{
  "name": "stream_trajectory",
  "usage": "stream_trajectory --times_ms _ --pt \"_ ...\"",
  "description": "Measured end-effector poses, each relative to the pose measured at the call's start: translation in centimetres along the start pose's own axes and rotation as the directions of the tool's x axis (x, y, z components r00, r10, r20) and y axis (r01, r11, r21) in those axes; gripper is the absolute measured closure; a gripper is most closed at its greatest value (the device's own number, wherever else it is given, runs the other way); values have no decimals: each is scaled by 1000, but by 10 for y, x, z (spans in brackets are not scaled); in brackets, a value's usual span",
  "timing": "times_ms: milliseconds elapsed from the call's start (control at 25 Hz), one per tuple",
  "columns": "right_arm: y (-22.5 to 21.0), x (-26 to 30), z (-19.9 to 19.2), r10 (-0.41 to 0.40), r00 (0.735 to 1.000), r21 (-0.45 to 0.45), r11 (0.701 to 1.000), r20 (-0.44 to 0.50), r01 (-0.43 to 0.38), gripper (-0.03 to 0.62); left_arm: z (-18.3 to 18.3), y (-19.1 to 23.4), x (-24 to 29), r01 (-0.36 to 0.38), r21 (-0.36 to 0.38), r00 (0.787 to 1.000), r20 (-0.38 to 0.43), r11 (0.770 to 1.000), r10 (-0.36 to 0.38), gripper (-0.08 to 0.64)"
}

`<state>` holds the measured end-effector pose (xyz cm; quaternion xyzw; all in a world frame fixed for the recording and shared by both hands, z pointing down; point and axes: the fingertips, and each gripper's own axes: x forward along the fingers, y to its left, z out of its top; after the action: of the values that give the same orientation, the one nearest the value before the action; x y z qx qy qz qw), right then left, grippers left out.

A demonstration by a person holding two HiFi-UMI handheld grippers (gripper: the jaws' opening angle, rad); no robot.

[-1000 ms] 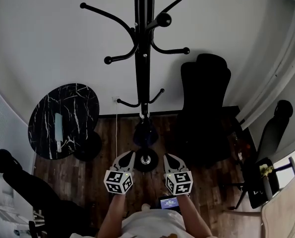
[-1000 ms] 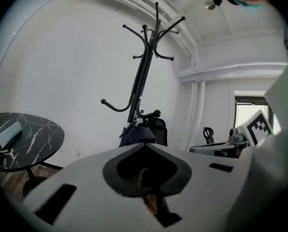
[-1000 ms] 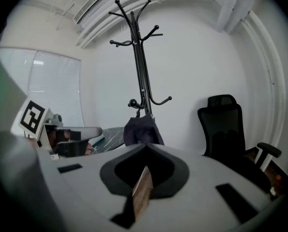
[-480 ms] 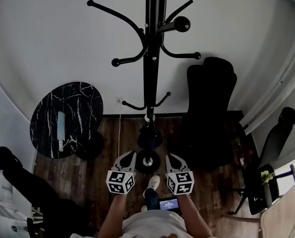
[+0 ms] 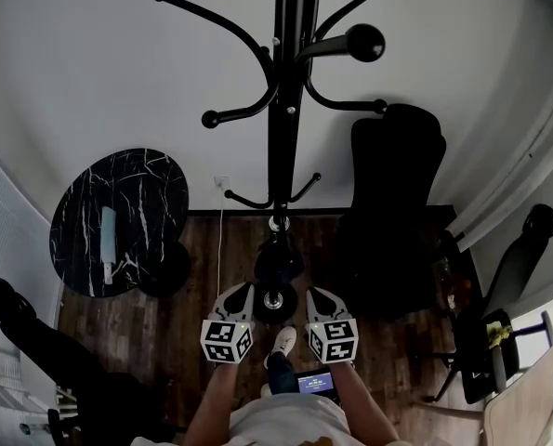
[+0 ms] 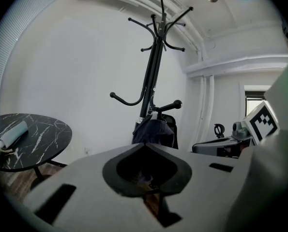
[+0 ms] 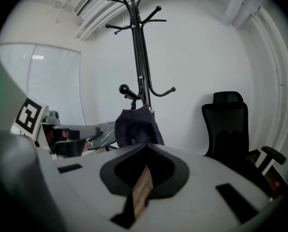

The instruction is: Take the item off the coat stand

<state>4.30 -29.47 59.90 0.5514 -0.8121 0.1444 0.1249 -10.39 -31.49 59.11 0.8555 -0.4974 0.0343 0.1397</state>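
Observation:
A tall black coat stand [image 5: 278,110] rises by the white wall. A dark bag [image 5: 278,256] hangs from one of its low hooks, just above the base. My left gripper [image 5: 244,290] and right gripper [image 5: 313,293] are side by side in front of the base, short of the bag. Both are shut with nothing between the jaws. From the left gripper [image 6: 144,146] the bag [image 6: 153,132] shows straight ahead under the stand [image 6: 153,71]. From the right gripper [image 7: 146,146] the bag [image 7: 136,124] hangs ahead, slightly left, on the stand [image 7: 140,47].
A round black marble table [image 5: 151,179] with a pale item [image 5: 107,235] stands to the left. A black office chair [image 5: 392,203] is right of the stand, with more chairs [image 5: 518,249] at the far right. The person's shoe [image 5: 283,342] and a small screen [image 5: 315,381] are below the grippers.
The person has stepped forward: a shoe now shows between the grippers, and the stand's hooks look larger and nearer. Both grippers moved a little toward the stand's base, still shut.

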Motion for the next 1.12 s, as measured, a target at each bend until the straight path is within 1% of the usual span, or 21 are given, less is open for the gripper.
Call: stream_trajectory --times_ms 80,240,280,520,560,600,640,680,800,1000,1120 --pt "-3 6 -1 -4 1000 1 1000 -7 4 580 -3 3 4 2 3 1000 -9 1000 -2 538" --pt "-8 18 -6 -10 1000 1 1000 -26 10 580 -12 8 12 8 57 999 -38 998 -5 538" --pt "-9 21 -7 -12 999 1 1000 -30 12 580 -13 9 14 12 61 999 -44 998 -10 538" --pt "-16 35 -3 -16 999 -10 1000 -33 15 576 -17 13 31 39 40 998 -47 998 -37 537" --pt "-17 38 -2 -13 999 -12 1000 -32 12 564 -18 15 35 42 34 998 -47 999 -40 537" --pt "-18 41 -1 -5 999 -10 1000 -32 4 546 -20 16 37 47 22 998 -48 999 -46 516" --pt "-17 45 -2 8 999 -6 1000 -33 -8 527 -23 17 40 52 6 997 -53 999 -52 458" --pt "-17 48 -2 21 999 0 1000 -35 -21 502 -26 17 42 58 -7 997 -60 998 -58 424" --pt "-17 56 -2 43 999 9 999 -32 -43 460 -31 18 47 67 -16 995 -68 998 -67 419" --pt "-20 67 0 53 998 2 999 -32 -53 430 -31 19 58 73 -17 995 -69 997 -74 419" --pt "-22 74 2 59 998 7 998 -31 -59 423 -32 18 64 79 -20 994 -77 997 -80 419"
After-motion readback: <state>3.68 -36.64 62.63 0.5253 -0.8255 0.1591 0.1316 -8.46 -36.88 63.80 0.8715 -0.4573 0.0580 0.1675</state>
